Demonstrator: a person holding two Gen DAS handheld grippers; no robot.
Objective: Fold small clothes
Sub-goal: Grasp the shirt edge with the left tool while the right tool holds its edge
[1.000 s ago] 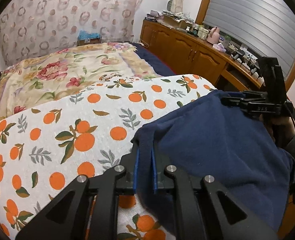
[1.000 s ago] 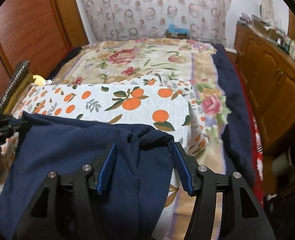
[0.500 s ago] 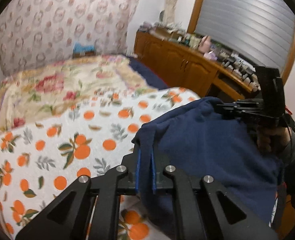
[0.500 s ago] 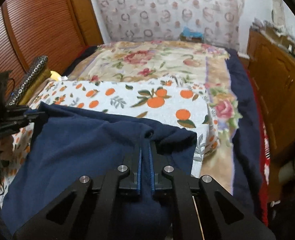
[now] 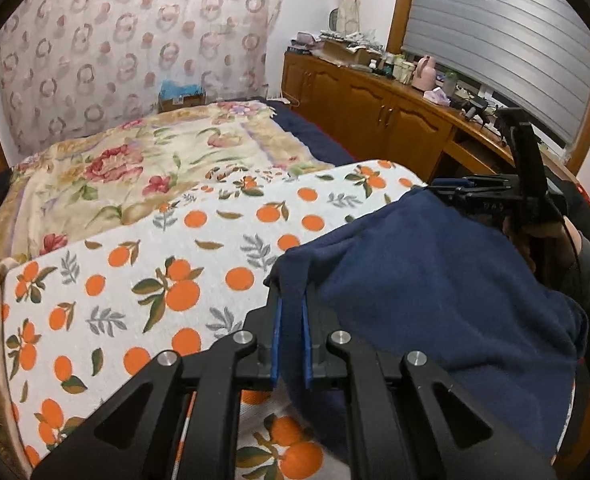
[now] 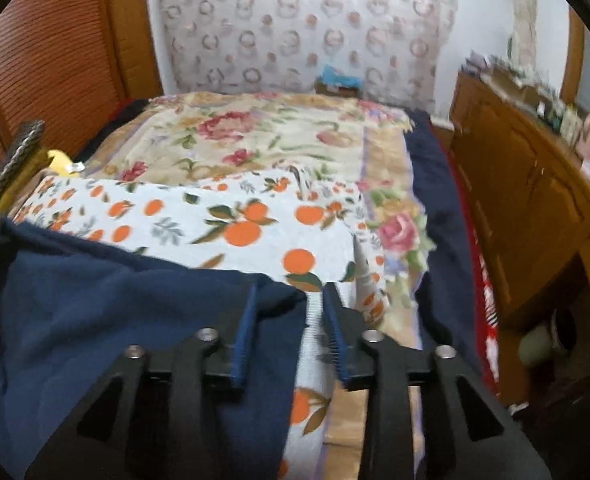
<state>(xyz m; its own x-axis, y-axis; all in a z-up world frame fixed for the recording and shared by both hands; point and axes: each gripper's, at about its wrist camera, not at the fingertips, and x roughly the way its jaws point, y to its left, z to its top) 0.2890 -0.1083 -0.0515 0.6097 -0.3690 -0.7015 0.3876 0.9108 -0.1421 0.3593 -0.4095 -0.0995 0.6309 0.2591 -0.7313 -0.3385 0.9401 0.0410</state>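
Right gripper (image 6: 291, 312) opening; navy garment (image 5: 435, 280) apparently slack.

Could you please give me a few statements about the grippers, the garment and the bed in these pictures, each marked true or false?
1. The left gripper is clamped on a fold of the navy garment. True.
2. The right gripper is shut tight on the garment. False: its jaws are opening, with the garment's edge between them.
3. The garment lies over an orange-print cloth. True.
4. The garment is red. False: it is navy blue.
5. Wooden cabinets stand beside the bed. True.
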